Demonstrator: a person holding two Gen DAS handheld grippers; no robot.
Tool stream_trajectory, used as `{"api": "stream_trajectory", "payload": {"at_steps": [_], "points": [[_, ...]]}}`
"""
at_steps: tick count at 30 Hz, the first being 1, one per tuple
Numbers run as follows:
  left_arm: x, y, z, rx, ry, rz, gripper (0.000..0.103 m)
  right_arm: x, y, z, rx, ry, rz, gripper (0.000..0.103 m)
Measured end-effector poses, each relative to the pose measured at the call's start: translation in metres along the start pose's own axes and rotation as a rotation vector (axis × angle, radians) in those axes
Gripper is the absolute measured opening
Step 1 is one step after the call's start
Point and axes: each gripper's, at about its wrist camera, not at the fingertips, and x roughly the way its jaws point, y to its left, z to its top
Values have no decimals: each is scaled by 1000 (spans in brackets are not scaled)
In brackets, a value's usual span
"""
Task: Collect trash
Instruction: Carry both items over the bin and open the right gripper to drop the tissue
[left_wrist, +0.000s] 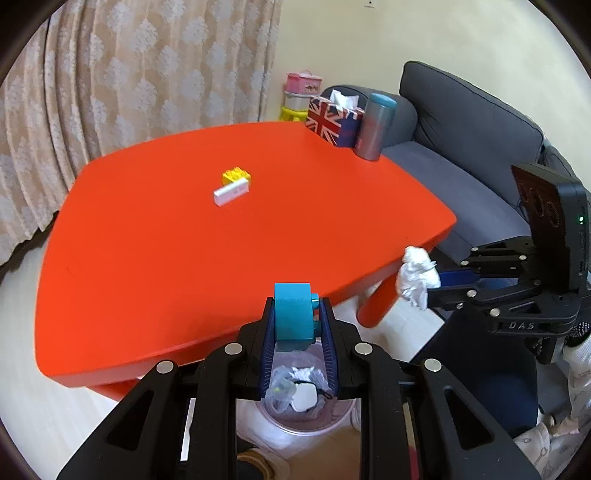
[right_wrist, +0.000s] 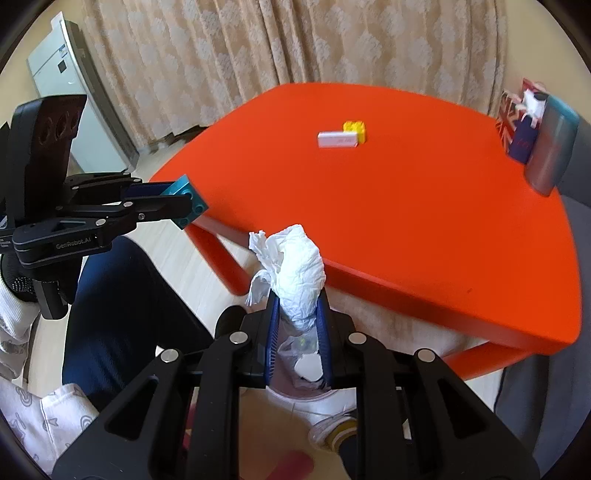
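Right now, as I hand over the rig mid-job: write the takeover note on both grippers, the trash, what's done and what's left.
Left gripper: shut on a teal block, near the table's front edge, above the bin.
Right gripper: shut on a crumpled tissue, off the table edge, with the bin below its fingers.
Bin: on the floor beside the red table, already holding scraps.
Left to do: drop both items; a yellow block and a white piece remain on the table.
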Motion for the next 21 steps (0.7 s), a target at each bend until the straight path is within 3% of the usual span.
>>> {"api": "stream_trajectory", "payload": {"at_steps": [9,11,12,13,14,16,21], "points": [[1,-2,-10,-4,12,-13,23,32,11,-15,-11,67,45,23],[1,-2,-10,-6,11,-14,23,35,12,-14,-13,72,51,36],[1,-3,-10,-5,11,-13,23,36,12,-13,-14,68,46,53],[2,-3,-10,-5,12,-13,23,36,11,-13,-12,64,43,63],[2,-3,-10,-5,13,-12,23,36,11,-13,-9,61,41,66],[2,-3,-11,-4,16,-12,23,36,10,-11,-5,55,26,86],[6,-5,-13,-4,31,-20,23,28,6,-9,7,33,7,89]]}}
